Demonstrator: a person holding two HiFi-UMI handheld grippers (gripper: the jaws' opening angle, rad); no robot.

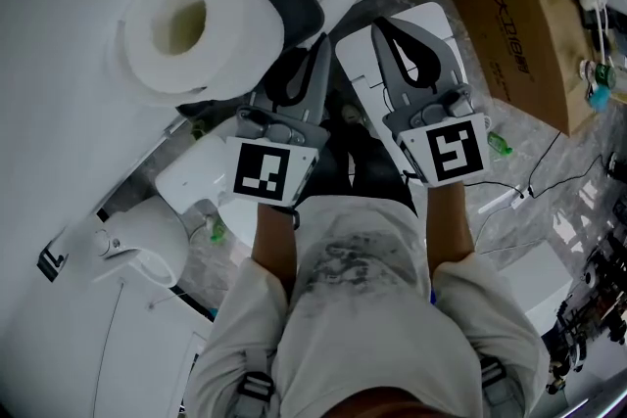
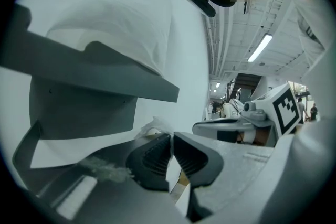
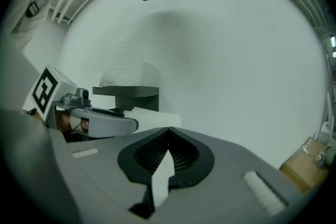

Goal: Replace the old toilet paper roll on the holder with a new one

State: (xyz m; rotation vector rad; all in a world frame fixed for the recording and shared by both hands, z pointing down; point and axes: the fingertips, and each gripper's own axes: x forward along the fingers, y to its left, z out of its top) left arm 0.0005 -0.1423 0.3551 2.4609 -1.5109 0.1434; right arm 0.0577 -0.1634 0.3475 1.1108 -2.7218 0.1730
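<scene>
Jaws on the left gripper (image 2: 172, 139) are sitting nearly together, pinching a torn tail of paper (image 2: 152, 126) right at their tips. Right gripper (image 3: 168, 129) is hanging alongside with its jaws pressing flat together, and I'm not seeing anything definite caught in them.

Just past both, the grey holder (image 2: 105, 81) is sticking out from the wall (image 3: 236, 60). The left jaws are sitting low under its shelf, where more paper is showing beneath the cover. Fat roll (image 1: 181, 20) is standing on end on top of that shelf, hole up and looking untouched, so I'm guessing that's the new one. Box (image 1: 514, 10) is sitting off to the right, well apart.

I'm reading this as the clearing-out-the-old-paper step, early on. Next move is probably calling for a steady pull on that tail without ripping it, with the right jaws spreading before they're grabbing anything.
</scene>
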